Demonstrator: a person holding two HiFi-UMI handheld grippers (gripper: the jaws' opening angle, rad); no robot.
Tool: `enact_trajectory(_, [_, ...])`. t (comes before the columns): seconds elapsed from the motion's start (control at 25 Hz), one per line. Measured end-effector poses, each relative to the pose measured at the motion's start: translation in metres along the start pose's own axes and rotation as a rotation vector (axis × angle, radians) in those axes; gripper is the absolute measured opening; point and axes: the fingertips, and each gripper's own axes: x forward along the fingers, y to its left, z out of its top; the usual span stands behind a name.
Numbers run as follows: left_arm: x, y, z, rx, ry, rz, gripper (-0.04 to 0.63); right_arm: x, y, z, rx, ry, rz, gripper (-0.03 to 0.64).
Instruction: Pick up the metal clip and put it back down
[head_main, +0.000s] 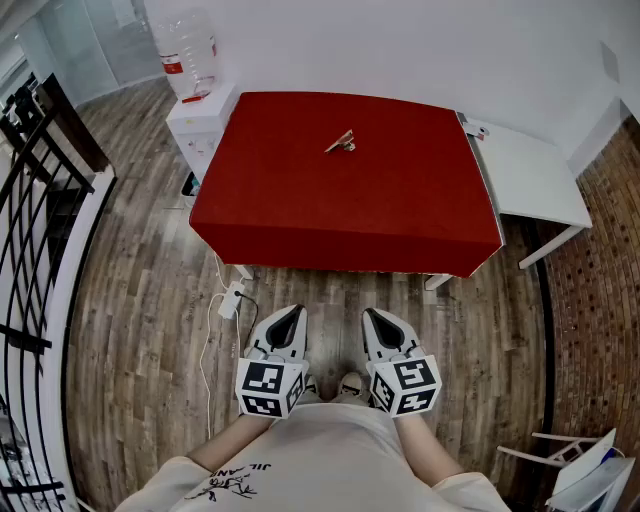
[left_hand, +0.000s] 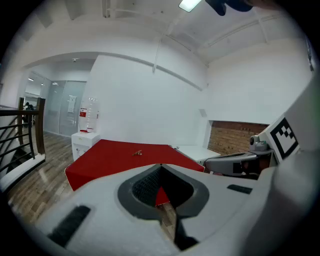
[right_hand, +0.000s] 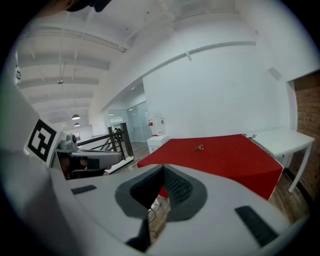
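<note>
both pairs of jaws were pressed together with nothing between them: the left gripper (left_hand: 160, 166) showed its tips meeting in its own view, and the right gripper (right_hand: 163, 168) looked the same in its view. the 2 grippers hung side by side, close to the person's body and above the wooden floor (head_main: 140, 330), tilted a little downward toward the table. each carried its marker cube (head_main: 268, 387) at the rear, next to the person's forearms.

ahead of them stood a table under a red cloth (head_main: 340, 215). the metal clip (head_main: 341, 143) lay alone on that cloth, toward the far edge and about midway across, well apart from both grippers. a white table (head_main: 530, 175) butted against the red one's right side. at the far left corner stood a white water dispenser (head_main: 200, 125) with a clear bottle (head_main: 187, 50) on top. a white cable and plug (head_main: 230, 300) lay on the floor by the near left table leg, and a black railing (head_main: 30, 180) ran along the left.
</note>
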Motion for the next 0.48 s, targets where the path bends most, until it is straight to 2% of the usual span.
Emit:
enact_trajectory(0.2, [-0.007, 0.023, 0.002, 0.001, -0.013, -0.003, 0.006, 0.008, 0.014, 0.003, -0.002, -0.015, -0.022, 0.006])
enact_trajectory(0.48, [0.010, 0.048, 0.006, -0.016, -0.017, -0.007, 0.006, 0.038, 0.010, 0.009, 0.002, -0.010, -0.039, 0.006])
